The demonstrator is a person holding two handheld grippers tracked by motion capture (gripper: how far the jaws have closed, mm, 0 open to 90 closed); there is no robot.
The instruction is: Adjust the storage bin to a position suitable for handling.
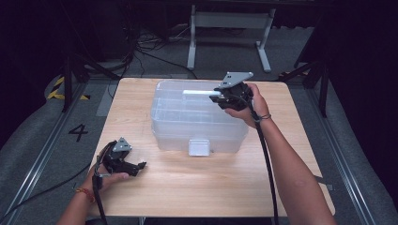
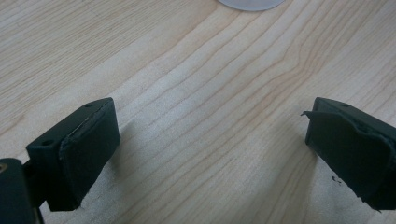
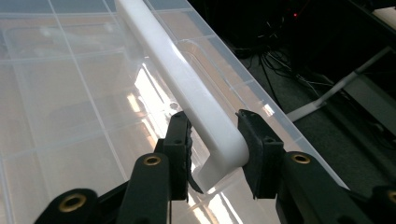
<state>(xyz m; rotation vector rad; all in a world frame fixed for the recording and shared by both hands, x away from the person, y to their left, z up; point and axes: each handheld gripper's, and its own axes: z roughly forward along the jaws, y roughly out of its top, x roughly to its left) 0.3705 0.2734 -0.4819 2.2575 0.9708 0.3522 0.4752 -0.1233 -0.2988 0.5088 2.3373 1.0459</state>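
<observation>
Closed on the white handle (image 3: 187, 88) of the clear box (image 1: 197, 117) mid-table, the right gripper (image 3: 214, 140) is perhaps positioned for lifting; the left gripper (image 2: 210, 154) is rested with jaws apart on the table (image 1: 211, 187).

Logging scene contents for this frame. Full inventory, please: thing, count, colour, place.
storage box: 1, clear plastic, lid on, middle of table
handle: 1, white, on the box lid
latch: 1, pale grey, box's near side
table: 1, light wood
metal frame: 1, white, on floor beyond table
floor cables: several, black, beyond table
floor mark "4": 1, black, left of table
left gripper: black, open, low over bare table at near left
right gripper: black, jaws set around the handle's end
bracelet: 1, red and yellow, left wrist
</observation>
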